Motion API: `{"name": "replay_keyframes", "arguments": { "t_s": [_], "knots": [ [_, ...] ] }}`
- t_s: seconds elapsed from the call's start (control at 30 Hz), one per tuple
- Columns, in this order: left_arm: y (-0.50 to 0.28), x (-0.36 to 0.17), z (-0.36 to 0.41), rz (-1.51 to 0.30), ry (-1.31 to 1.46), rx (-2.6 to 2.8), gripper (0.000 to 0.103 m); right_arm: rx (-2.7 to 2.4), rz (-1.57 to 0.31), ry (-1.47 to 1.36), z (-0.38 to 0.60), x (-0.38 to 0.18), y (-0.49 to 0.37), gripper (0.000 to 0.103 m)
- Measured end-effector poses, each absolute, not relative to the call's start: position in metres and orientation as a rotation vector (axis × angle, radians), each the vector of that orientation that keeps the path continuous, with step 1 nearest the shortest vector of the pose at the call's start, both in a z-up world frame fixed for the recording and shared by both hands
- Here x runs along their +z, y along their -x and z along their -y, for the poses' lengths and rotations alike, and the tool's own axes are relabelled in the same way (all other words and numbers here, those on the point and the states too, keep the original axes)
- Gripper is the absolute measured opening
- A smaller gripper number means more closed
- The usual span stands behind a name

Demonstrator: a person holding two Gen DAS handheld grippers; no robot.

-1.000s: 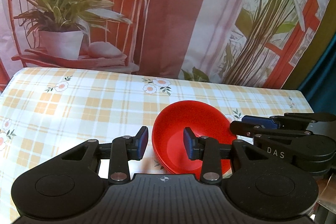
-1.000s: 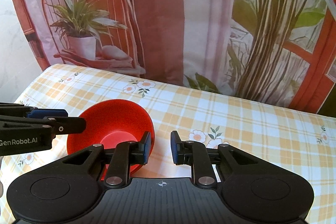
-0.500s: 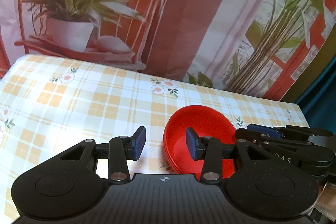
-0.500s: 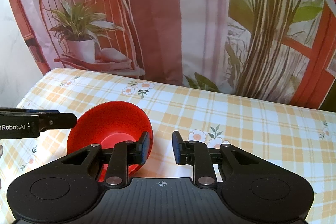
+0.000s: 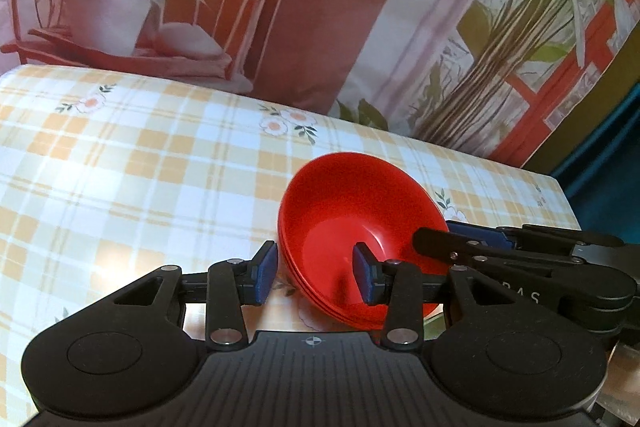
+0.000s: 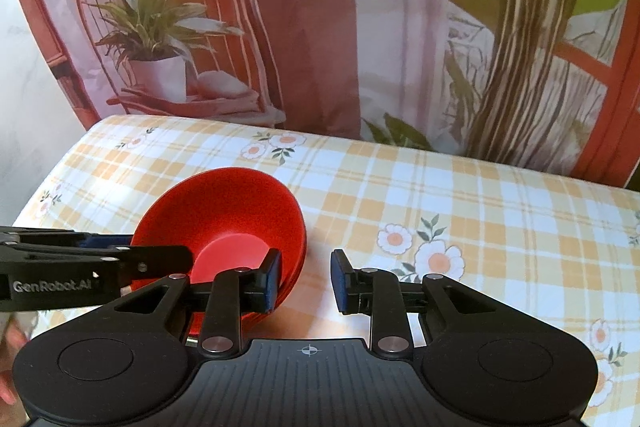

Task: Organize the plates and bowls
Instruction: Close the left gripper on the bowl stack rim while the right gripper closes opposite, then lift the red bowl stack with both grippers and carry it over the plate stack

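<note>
A: How far is the work, as you see it?

B: I judge it is near the end. The red bowls (image 5: 356, 223) are nested in one stack — I count about three rims at the side. The stack sits on the desk (image 5: 140, 163), toward the near edge, and it looks tipped toward the left side. I see no plates and no other bowl in either view.

A: And the tongs?

B: The left tongs (image 5: 316, 277) are spread, with the left rim of the stack between the pads. One pad is inside the bowl, the other is outside; neither seems to press on the rim. The right tongs (image 6: 306, 281) are also spread, more narrowly. Their left pad stands at the right rim of the stack, the other pad is over the bare cloth. If that pad touches the rim, I cannot tell. Nothing is pinched.

A: So what is left?

B: Maybe only to set the stack level and to take both tongs away. This is my guess.

A: Is there room to move?

B: Yes. The checked cloth is free to the far side, to the left and to the right of the stack. The printed backdrop (image 6: 320, 27) stands just behind the far edge — there the desk ends. The two tongs are close to each other around the stack, so they can collide there.
</note>
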State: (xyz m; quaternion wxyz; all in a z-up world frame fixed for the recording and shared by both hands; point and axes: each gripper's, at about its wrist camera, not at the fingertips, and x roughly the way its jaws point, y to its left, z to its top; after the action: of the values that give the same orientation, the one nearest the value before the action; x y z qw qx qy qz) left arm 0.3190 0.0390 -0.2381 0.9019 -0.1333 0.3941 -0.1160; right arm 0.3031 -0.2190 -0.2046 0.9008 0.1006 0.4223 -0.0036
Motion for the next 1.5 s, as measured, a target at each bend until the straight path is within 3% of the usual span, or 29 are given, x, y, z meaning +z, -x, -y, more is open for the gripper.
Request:
{"name": "replay_keyframes", "arguments": {
  "t_s": [0.1, 0.3, 0.4, 1.5],
  "knots": [
    [-0.320, -0.240, -0.036, -0.818, 0.277, -0.241, 0.042, 0.000, -0.876, -0.215, 0.219, -0.206, -0.303, 0.025],
    [-0.322, -0.239, -0.038, -0.823, 0.267, -0.219, 0.029, 0.015, -0.881, -0.239, 0.220, -0.206, -0.302, 0.023],
    [-0.322, -0.238, -0.039, -0.822, 0.262, -0.217, 0.026, 0.022, -0.880, -0.238, 0.219, -0.206, -0.301, 0.017],
    [-0.312, -0.197, -0.028, -0.707, 0.201, -0.225, 0.026, -0.019, -0.768, -0.245, 0.227, -0.164, -0.293, 0.015]
  ]
}}
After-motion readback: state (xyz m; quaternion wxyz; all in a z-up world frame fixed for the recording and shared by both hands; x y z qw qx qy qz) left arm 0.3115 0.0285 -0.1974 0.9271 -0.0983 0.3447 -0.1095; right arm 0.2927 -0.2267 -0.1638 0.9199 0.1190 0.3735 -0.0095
